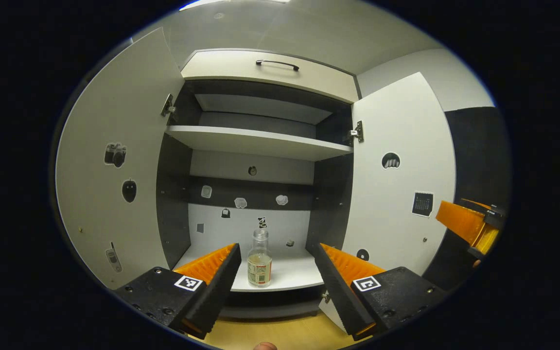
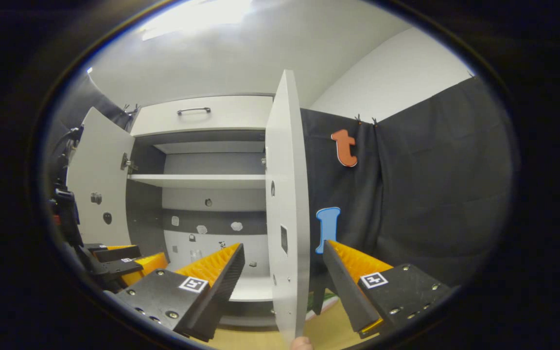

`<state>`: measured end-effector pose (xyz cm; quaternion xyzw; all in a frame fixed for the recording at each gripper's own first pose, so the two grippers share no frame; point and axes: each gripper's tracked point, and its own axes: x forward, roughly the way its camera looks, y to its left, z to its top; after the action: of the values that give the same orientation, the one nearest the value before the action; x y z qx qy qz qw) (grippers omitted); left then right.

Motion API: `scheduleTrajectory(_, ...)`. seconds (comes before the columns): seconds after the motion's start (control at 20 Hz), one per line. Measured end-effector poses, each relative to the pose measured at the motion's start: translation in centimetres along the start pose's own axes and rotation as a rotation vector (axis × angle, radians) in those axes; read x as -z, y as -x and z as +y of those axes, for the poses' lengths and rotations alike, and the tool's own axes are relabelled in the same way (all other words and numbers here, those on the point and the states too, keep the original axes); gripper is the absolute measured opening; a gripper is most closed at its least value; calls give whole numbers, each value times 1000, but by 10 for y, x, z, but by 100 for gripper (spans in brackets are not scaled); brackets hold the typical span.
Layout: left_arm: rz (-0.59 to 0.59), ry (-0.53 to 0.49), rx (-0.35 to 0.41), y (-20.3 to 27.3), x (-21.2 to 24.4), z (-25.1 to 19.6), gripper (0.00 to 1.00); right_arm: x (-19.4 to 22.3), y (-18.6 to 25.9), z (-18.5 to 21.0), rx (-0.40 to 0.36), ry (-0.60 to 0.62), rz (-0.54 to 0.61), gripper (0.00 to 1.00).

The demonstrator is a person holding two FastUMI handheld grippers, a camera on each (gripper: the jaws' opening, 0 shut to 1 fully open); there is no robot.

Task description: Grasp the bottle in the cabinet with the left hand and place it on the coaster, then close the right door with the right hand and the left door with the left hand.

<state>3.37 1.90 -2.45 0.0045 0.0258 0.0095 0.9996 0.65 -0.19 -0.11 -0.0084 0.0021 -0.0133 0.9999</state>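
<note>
A clear bottle (image 1: 259,260) with a pale label stands upright near the front edge of the cabinet's bottom shelf (image 1: 289,277). My left gripper (image 1: 275,250) is open in front of the shelf, a short way off the bottle, which appears in the gap between its fingers, nearer the left one. The left door (image 1: 119,160) and right door (image 1: 399,175) both stand wide open. In the right gripper view, the right door (image 2: 287,204) is seen edge-on, and my right gripper (image 2: 284,248) is open with that edge between its fingers. The left gripper (image 2: 119,262) appears low on the left there.
The other gripper (image 1: 469,226) hangs beyond the right door. An upper shelf (image 1: 255,141) and a handled drawer front (image 1: 270,68) sit above. A wooden surface (image 1: 270,335) lies below the cabinet. Black cloth wall (image 2: 406,194) stands right of the cabinet.
</note>
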Motion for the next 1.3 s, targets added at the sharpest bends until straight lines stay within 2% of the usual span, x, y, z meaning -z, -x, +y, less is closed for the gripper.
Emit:
scheduleTrajectory(0.2, 38, -7, 5, -29, 18, 11, 96, -1, -2, -1, 17, 5, -8, 98)
scheduleTrajectory(0.4, 58, -16, -20, -76, 34, 32, 96, -2, -3, -3, 39, 18, -18, 98)
scheduleTrajectory(0.45, 73, -20, -16, -89, 41, 34, 97, -1, -3, -5, 46, 23, -20, 100)
scheduleTrajectory(0.65, 158, 9, 10, -142, 80, 38, 97, -1, -1, -14, 82, 36, -15, 98)
scheduleTrajectory(1.0, 197, -43, -56, -213, 115, 67, 95, 1, 3, -22, 128, 48, 4, 98)
scheduleTrajectory(1.1, 195, -49, -40, -225, 118, 66, 86, 2, 4, -23, 127, 59, 14, 98)
scheduleTrajectory(1.2, 180, -79, -46, -227, 113, 72, 57, 2, 7, -25, 127, 63, 22, 98)
scheduleTrajectory(1.3, 186, -75, -31, -228, 116, 70, 51, 2, 8, -27, 137, 62, 27, 98)
